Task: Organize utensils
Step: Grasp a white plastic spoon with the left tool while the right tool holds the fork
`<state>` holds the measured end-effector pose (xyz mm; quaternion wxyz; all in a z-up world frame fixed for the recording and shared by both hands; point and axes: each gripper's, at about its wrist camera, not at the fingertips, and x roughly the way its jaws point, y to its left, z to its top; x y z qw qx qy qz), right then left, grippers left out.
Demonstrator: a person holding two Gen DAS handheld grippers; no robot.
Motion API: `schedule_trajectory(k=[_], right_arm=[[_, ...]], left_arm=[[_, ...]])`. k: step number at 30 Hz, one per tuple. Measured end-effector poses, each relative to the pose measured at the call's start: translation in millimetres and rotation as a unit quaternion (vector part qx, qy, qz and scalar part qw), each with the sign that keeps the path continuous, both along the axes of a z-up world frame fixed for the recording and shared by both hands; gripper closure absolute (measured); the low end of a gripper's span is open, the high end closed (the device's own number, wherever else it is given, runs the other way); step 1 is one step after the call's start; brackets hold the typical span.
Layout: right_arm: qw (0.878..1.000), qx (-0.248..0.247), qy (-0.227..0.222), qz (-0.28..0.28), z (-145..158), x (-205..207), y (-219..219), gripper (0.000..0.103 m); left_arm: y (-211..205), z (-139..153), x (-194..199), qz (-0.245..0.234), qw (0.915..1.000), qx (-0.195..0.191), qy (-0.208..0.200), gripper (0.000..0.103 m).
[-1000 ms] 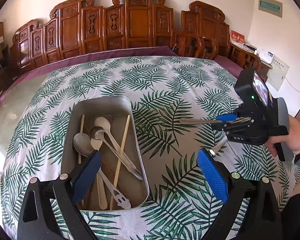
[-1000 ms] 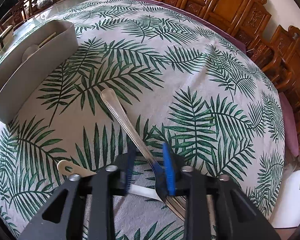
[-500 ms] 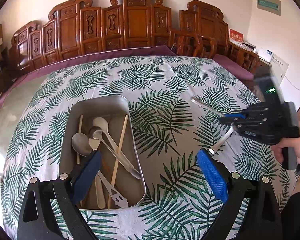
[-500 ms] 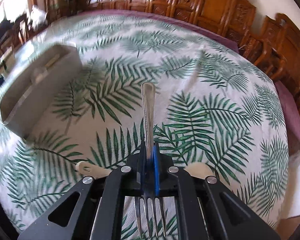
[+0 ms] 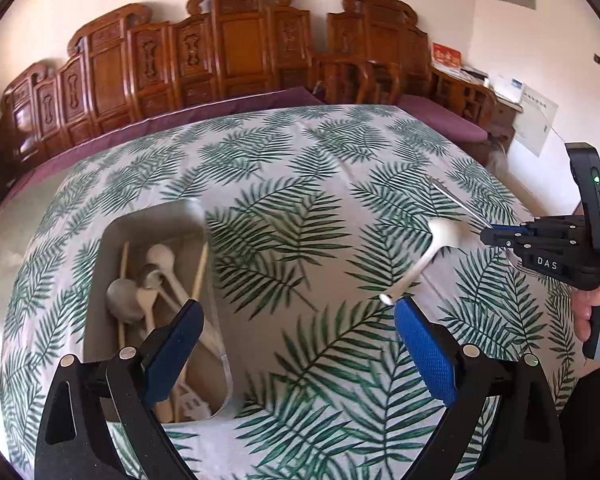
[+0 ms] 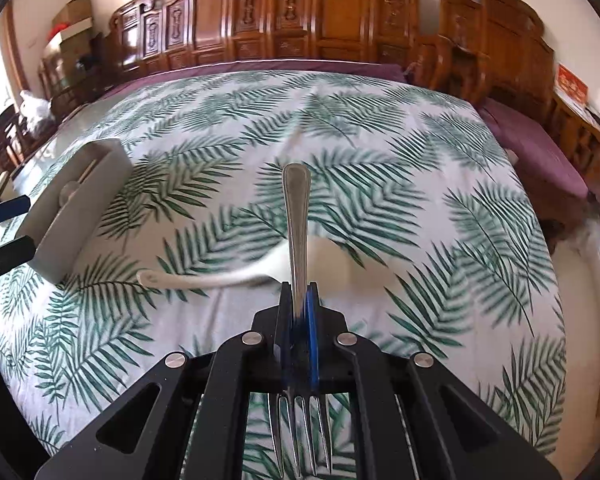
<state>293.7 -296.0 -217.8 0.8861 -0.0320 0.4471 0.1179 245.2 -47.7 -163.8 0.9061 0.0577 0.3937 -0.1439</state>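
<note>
One fork (image 6: 297,224) is the thing in hand: the right gripper (image 6: 300,312) has its fingers pinched narrow on the neck, so the handle runs straight ahead along them and the tines point back toward the camera, the whole piece clear of the surface (image 6: 440,184). Its destination, judging by the task, is the grey tray (image 6: 80,204), which lies ahead and well to the left of those fingers, long axis slanting away; it already holds spoons and chopsticks. Between fork and tray a white spoon (image 6: 236,276) lies loose on the leaf-print cloth, handle toward the tray. The left gripper (image 5: 296,344) hovers with fingers spread wide and empty, nearer the tray (image 5: 112,240) than the right, its left finger over the tray's near end.
</note>
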Motion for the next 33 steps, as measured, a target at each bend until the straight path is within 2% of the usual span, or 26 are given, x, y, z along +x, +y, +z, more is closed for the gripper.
schedule_trajectory(k=[4, 17, 22, 24, 27, 33], right_arm=[[1.0, -0.008, -0.004, -0.003, -5, -3, -8, 0.095], [1.0, 0.019, -0.012, -0.022, -7, 5, -45, 0.095], [0.999, 0.034, -0.014, -0.032, -6, 9, -59, 0.095], [0.999, 0.037, -0.015, -0.034, -5, 10, -62, 0.095], [0.998, 0.041, -0.016, -0.035, -4, 11, -65, 0.095], [0.998, 0.047, -0.018, -0.036, -2, 11, -67, 0.095]], left_arm=[[-19, -3, 6, -0.015, 0.9997, 0.018, 0.0, 0.011], [-103, -37, 53, -0.078, 0.9951, 0.048, 0.038, 0.03], [-130, -51, 64, -0.107, 0.9908, 0.065, 0.05, 0.034], [-138, -56, 66, -0.116, 0.9893, 0.071, 0.052, 0.034], [-146, -62, 70, -0.123, 0.9875, 0.078, 0.061, 0.044], [-153, -71, 79, -0.121, 0.987, 0.073, 0.077, 0.048]])
